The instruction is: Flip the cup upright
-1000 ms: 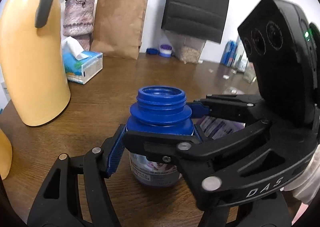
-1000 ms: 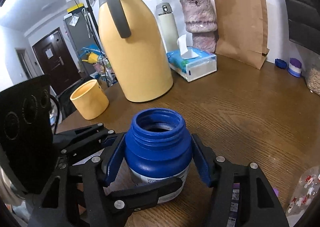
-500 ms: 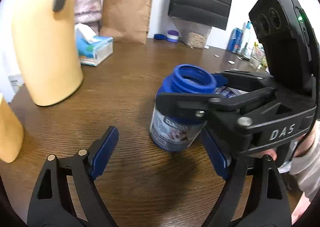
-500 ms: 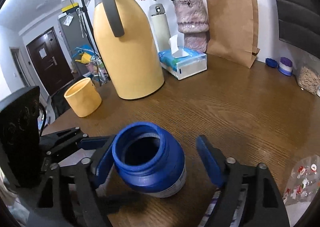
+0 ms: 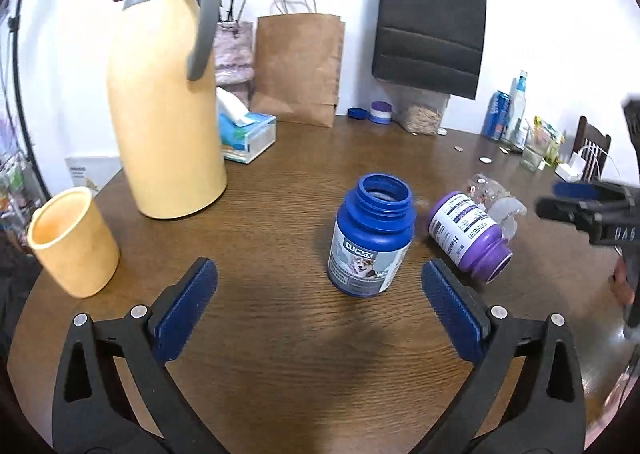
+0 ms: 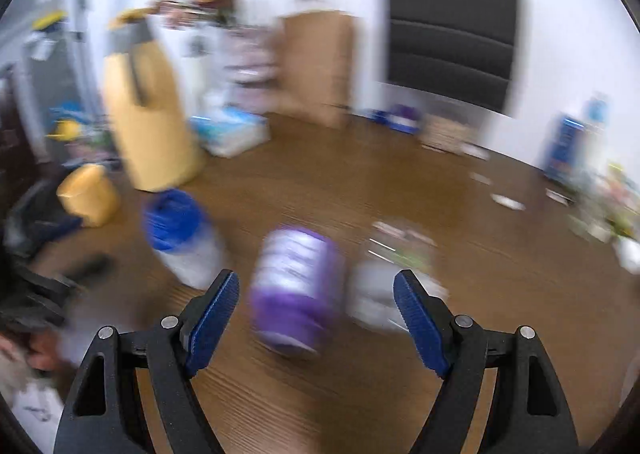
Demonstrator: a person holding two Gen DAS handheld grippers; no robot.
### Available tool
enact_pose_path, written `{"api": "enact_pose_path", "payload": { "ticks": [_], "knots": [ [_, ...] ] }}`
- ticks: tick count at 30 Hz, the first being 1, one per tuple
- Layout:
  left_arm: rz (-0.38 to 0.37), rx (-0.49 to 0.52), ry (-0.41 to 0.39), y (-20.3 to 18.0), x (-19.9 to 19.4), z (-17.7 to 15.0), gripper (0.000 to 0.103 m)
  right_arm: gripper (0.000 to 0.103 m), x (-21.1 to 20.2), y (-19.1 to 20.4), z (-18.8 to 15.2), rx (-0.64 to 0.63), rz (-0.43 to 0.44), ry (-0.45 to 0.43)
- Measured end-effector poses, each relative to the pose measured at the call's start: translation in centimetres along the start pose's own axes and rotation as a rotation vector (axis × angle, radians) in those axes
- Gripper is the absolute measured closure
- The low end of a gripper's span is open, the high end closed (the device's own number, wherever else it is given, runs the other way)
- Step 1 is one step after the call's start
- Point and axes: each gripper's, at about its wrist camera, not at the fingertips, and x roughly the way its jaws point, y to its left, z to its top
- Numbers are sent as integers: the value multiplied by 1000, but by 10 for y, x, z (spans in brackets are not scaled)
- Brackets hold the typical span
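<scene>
blue jar (image 5: 371, 242) – ribbed neck, glossy, upright on wood-grain table (image 5: 280, 334) | left gripper (image 5: 320, 306) gaping, let go since 1 s ago | right gripper (image 6: 316, 318) spread wide – blurred, pulled off toward purple bottle (image 6: 294, 290)

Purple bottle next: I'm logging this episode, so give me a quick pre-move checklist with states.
1. Blue bottle upright, released: ok.
2. Purple bottle upright: not ok, on its side.
3. Clear cup upright: not ok, on its side behind the purple bottle.
4. Right gripper open, facing the purple bottle: ok.
5. Left gripper open, empty: ok.
6. Right wrist view sharp enough to aim: not ok, blurred.
</scene>
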Motion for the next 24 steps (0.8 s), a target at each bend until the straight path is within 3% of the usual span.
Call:
{"api": "enact_pose_path", "payload": {
  "ticks": [10,16,24],
  "knots": [
    [15,3,-62,-16,-36,-7,2,19,-32,-24,-42,89,-45,22],
    [-15,-19,-84,-24,-84,-26,1,19,-78,-3,-74,96,-22,-39],
    [20,-2,-135,-34,-154,-75,0,19,-142,28,-125,96,34,-154]
  ]
}}
